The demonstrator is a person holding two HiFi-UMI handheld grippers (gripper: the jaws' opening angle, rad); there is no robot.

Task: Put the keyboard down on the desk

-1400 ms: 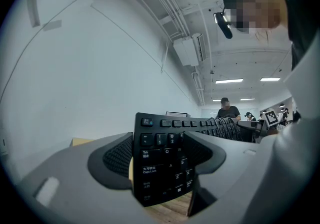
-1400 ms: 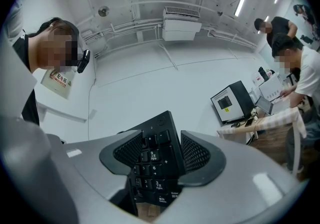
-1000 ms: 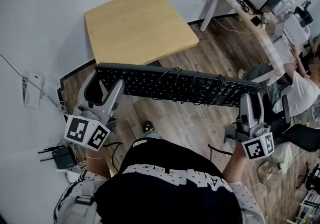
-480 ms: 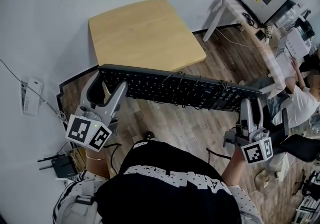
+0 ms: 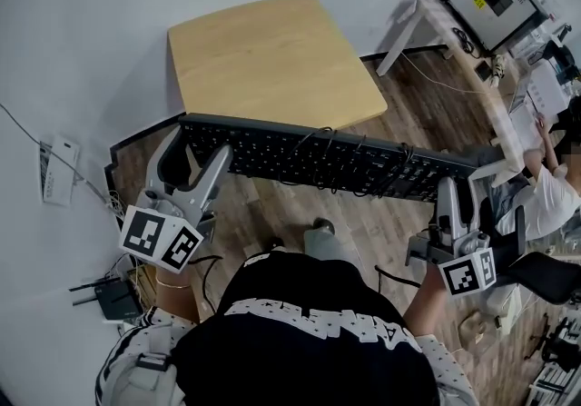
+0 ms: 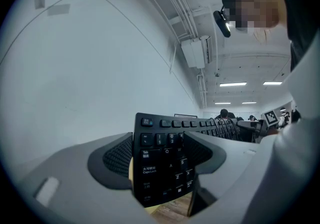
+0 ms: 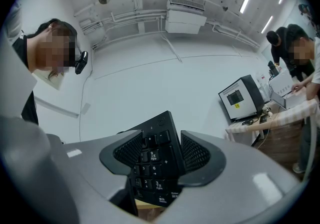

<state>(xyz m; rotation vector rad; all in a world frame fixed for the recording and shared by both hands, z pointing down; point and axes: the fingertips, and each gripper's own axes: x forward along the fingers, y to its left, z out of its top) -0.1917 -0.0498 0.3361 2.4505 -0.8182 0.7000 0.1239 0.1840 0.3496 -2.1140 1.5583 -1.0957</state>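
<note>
Between the two tongs: the keyboard [image 5: 327, 159] hangs in the air, clamped at both short ends, above the wooden floor [image 5: 363, 222] and not yet on the desk [image 5: 272, 59].
Desk: a pale wood top at 12 o'clock from the keyboard. In the head view the keyboard's far edge runs just along the desk's near edge.
Done: by my reading, the keyboard is lifted and brought up to the desk.
Left to do: reach it out over the top, lower it, and let go.
Keyboard look: black and long, keys facing up, number pad at the 3 o'clock end. Its cable [image 5: 331, 163] is wound round the middle in several loops.
Left tongs [image 5: 195, 148]: pads pressed on the Tab and Caps Lock end, at 9 o'clock.
Right tongs [image 5: 458, 188]: set wide, yet gripping the number-pad end.
</note>
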